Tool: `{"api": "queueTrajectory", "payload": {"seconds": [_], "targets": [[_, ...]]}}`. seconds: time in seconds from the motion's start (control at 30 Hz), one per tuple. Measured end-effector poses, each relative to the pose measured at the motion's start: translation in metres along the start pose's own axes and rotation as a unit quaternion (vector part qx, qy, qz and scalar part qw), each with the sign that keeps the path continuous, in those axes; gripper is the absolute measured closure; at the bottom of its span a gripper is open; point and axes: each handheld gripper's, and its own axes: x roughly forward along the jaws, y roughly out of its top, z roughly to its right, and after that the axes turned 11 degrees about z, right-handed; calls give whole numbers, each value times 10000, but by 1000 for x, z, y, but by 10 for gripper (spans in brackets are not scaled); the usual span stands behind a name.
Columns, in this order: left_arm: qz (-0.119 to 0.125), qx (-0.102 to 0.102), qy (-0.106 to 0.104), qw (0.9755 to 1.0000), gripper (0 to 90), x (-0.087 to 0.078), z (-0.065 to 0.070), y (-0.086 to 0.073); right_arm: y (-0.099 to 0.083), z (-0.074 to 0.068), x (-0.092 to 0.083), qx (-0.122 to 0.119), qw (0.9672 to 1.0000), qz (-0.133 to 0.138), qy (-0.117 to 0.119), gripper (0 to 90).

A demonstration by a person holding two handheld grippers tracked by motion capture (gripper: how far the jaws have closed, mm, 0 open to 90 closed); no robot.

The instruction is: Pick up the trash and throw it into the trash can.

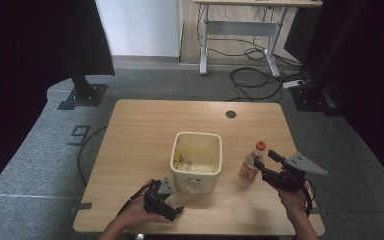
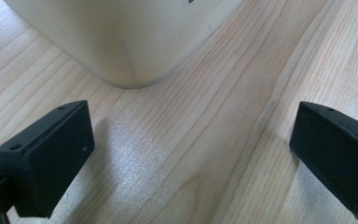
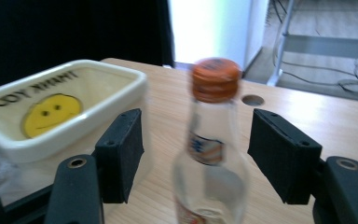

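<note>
Here, right tongs [image 3: 196,158] wide open around bottle [image 3: 212,154], left tongs [image 2: 191,158] open, empty.

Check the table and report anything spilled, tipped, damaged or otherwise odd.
Nothing stands out. The bottle stands upright with its orange cap on, beside the cream bin, which sits squarely on the table. No spill visible.

The high view looks forward and down over the whole table [image 1: 145,120]. The left gripper view hangs very close above the tabletop, facing a corner of the tub [image 2: 121,37]. The right gripper view looks level across the table, close to the bottle [image 3: 212,144]; both gripper views share the tub.
</note>
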Motion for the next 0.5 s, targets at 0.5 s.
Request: {"api": "queueTrajectory", "payload": {"seconds": [0.5], "targets": [[0,-6,2,10000,0,0,0,0,-9,11,48,-57,9990,-325,-289,550]]}}
